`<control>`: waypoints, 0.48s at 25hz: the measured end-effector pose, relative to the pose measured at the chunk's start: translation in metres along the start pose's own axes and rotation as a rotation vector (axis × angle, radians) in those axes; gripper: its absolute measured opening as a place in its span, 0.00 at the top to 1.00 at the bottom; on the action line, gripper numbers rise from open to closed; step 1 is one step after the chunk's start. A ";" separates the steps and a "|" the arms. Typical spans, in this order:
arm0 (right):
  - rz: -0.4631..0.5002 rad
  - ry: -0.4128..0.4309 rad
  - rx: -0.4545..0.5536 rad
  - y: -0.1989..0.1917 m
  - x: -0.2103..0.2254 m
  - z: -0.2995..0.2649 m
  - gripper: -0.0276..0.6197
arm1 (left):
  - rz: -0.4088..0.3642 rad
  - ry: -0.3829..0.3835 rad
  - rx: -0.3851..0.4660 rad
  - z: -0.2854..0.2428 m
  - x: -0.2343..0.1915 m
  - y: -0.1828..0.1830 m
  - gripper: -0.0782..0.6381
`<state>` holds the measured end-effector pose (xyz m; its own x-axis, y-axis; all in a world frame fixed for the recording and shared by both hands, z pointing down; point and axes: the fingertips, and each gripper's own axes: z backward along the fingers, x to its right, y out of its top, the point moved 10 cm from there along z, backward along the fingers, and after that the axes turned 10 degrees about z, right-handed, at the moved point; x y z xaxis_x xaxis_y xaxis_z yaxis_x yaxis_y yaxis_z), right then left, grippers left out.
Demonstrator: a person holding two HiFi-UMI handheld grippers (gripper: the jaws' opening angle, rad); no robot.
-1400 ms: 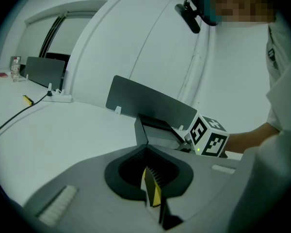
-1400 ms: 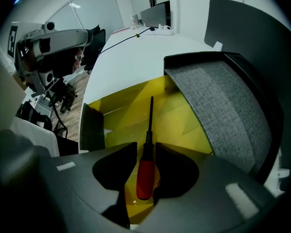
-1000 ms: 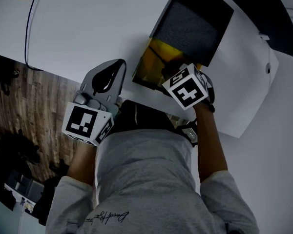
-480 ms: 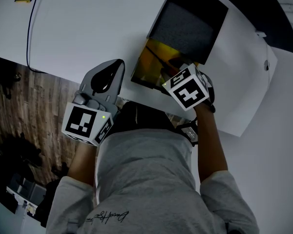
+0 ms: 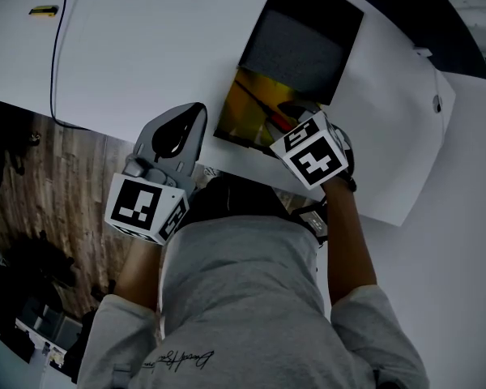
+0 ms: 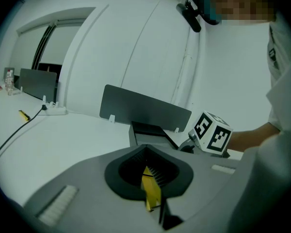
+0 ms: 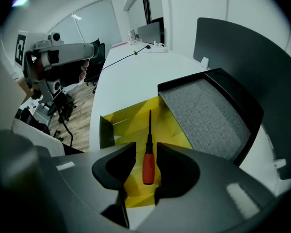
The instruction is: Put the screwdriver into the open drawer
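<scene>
With the red-handled, black-shafted screwdriver (image 7: 148,166) seemingly resting in the yellow open drawer (image 7: 117,123) between my parted right tongs (image 7: 145,152), I need only lift clear, left tongs (image 6: 146,150) closed and idle

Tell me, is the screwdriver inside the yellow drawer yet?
In: the screwdriver lies on the yellow drawer floor, between the right hand-held gripper's parted jaws.

Drawer (image 5: 240,113) open from above (grey-topped cabinet (image 5: 296,51) covers its back).

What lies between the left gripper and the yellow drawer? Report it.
Only bare white desk separates the left gripper from the drawer, per the head view.
</scene>
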<state>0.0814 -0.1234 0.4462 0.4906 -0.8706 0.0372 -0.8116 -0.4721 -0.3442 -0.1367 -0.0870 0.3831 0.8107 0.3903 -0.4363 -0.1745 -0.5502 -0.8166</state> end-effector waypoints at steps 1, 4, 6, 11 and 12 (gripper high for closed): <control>-0.005 -0.004 0.011 0.000 0.000 0.003 0.73 | -0.003 -0.002 0.001 0.001 0.002 0.001 0.89; -0.019 -0.015 0.044 -0.002 0.000 0.013 0.74 | -0.013 -0.008 0.005 0.002 0.009 0.005 0.89; -0.028 -0.023 0.065 -0.003 -0.001 0.020 0.75 | -0.024 -0.012 0.009 0.003 0.012 0.007 0.89; -0.050 -0.035 0.112 -0.005 -0.005 0.037 0.79 | -0.042 -0.019 0.010 0.011 0.023 0.009 0.89; -0.053 -0.035 0.120 -0.006 -0.006 0.040 0.80 | -0.045 -0.021 0.007 0.012 0.025 0.010 0.89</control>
<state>0.0957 -0.1098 0.4101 0.5440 -0.8387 0.0261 -0.7415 -0.4951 -0.4529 -0.1251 -0.0738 0.3597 0.8059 0.4298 -0.4072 -0.1427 -0.5264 -0.8381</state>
